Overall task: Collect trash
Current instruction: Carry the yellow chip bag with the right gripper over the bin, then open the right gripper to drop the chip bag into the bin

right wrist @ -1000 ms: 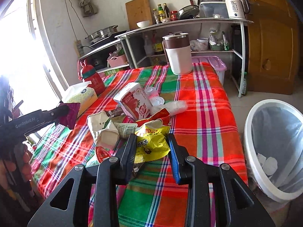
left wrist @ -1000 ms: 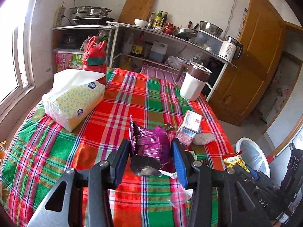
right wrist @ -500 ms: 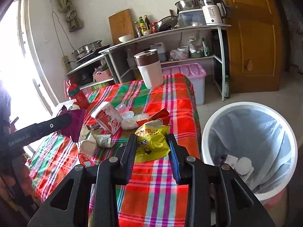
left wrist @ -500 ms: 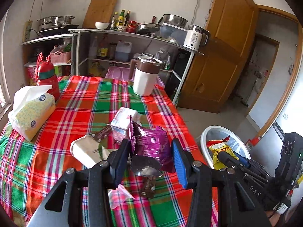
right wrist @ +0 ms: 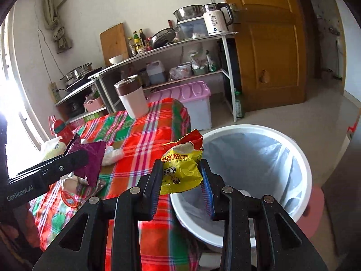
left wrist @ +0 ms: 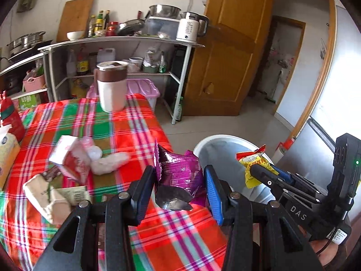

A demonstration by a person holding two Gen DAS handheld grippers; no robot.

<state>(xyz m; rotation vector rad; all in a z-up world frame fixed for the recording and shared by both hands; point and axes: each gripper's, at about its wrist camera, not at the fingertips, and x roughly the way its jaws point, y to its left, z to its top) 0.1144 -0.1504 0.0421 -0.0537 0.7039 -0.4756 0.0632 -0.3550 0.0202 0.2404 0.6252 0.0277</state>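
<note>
My left gripper (left wrist: 179, 187) is shut on a purple snack wrapper (left wrist: 180, 176) and holds it above the table's right edge; it also shows in the right wrist view (right wrist: 90, 160). My right gripper (right wrist: 181, 176) is shut on a yellow and red snack bag (right wrist: 180, 164), held over the near rim of the white trash bin (right wrist: 302, 158). The bag (left wrist: 255, 164) and bin (left wrist: 216, 140) also show in the left wrist view. More trash lies on the plaid tablecloth (left wrist: 112, 131): a red and white carton (left wrist: 70, 155), a white wad (left wrist: 110, 162), crumpled wrappers (left wrist: 52, 196).
A brown-lidded white jug (left wrist: 111, 85) stands at the table's far end. A red bottle (left wrist: 9, 117) and tissue pack (left wrist: 5, 151) sit at the left. A metal shelf rack (right wrist: 180, 67), pink storage box (right wrist: 191, 99) and wooden door (right wrist: 270, 45) are behind.
Both grippers have swung right, away from the table's middle toward the bin. The yellow bag is now over the bin's rim; the purple wrapper is near the table's right edge.
</note>
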